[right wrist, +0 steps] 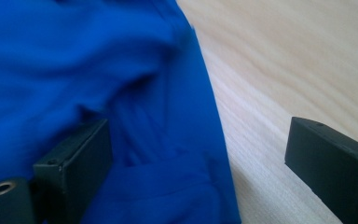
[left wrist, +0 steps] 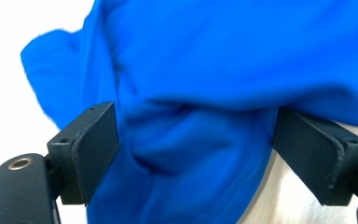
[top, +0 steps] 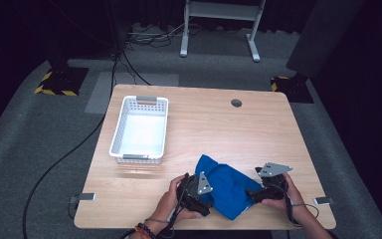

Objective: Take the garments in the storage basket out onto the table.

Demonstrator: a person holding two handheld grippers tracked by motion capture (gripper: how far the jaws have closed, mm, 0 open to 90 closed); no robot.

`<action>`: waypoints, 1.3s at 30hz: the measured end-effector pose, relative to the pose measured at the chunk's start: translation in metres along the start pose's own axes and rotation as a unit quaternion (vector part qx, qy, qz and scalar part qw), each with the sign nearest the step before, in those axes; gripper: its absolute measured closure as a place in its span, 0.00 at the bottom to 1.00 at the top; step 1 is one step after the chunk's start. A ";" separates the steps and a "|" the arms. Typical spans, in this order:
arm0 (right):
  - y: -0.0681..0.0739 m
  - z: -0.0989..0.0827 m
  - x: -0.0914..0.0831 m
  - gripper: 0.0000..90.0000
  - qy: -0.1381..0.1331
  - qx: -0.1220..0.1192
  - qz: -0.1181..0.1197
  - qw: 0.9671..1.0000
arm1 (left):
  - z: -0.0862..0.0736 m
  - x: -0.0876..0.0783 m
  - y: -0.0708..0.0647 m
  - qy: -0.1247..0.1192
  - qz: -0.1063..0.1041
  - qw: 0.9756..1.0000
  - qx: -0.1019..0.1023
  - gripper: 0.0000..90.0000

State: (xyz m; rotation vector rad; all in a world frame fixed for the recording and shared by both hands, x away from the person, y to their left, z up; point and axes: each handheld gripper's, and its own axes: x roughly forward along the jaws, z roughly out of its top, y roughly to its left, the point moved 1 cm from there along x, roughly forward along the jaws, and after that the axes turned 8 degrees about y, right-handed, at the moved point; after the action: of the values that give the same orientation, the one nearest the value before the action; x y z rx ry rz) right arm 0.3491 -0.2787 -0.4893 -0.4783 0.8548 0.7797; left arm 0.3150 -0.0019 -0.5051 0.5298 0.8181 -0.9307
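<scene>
2 pairs of black jaws stand apart at the blue cloth (top: 226, 185), 1 pair on each side of it. In the left gripper view the jaws of the left gripper (left wrist: 196, 149) are spread wide, with a rumpled fold of the cloth bulging between them; neither pad presses on it. In the right gripper view the jaws of the right gripper (right wrist: 198, 163) are also wide apart: the cloth's edge runs between them, 1 jaw lies over the fabric and the other over bare wood, and nothing is clamped.

From the high view, the cloth lies crumpled on the near part of the table (top: 258, 129), between the 2 hands. The left hand (top: 171, 201) holds its gripper at the cloth's left edge, the right hand (top: 283, 196) holds its gripper at the right edge. A white slatted basket (top: 124, 124) sits farther back on the left half of the table, well apart from the cloth.
</scene>
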 end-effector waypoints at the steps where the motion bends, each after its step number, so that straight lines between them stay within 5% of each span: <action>1: -0.001 -0.001 0.006 0.09 0.011 0.000 -0.008 1.000 | -0.002 0.001 0.002 0.007 0.003 1.000 -0.003 0.16; 8: -0.019 -0.010 0.013 0.07 0.022 0.016 -0.057 0.998 | -0.013 0.000 0.015 0.009 -0.003 1.000 -0.024 0.15; 10: -0.026 -0.012 0.012 0.07 0.022 0.029 -0.060 0.998 | -0.017 -0.001 0.020 0.006 -0.017 0.999 -0.029 0.16; 18: -0.045 -0.021 0.008 0.06 0.024 0.061 -0.069 0.995 | -0.020 -0.004 0.023 0.007 -0.014 0.999 -0.033 0.17; 22: -0.042 -0.020 0.003 0.08 0.014 0.043 -0.073 0.996 | -0.014 -0.004 0.023 -0.004 0.002 0.999 -0.041 0.19; 26: -0.040 -0.016 -0.005 0.08 -0.012 0.043 -0.047 0.998 | -0.004 -0.007 0.026 -0.031 0.006 0.998 -0.056 0.19; 29: -0.033 -0.005 -0.010 0.08 -0.021 0.019 -0.044 0.999 | 0.009 0.004 0.028 0.001 0.040 0.998 -0.042 0.19; 32: -0.026 0.005 -0.007 0.08 -0.015 -0.005 -0.041 0.999 | 0.011 0.012 0.025 0.017 0.047 0.998 -0.030 0.19; 37: -0.019 0.020 0.007 0.10 -0.001 -0.033 -0.043 0.999 | 0.011 0.012 0.022 0.012 0.050 0.999 -0.012 0.20; 39: -0.019 0.024 0.015 0.10 0.011 -0.038 -0.045 0.998 | 0.009 0.012 0.023 0.010 0.033 0.999 -0.014 0.22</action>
State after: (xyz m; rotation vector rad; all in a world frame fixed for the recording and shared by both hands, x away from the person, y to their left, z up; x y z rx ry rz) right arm 0.3812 -0.2690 -0.4863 -0.5893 0.8218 0.7275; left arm 0.3422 -0.0020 -0.5078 0.5396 0.8251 -0.8545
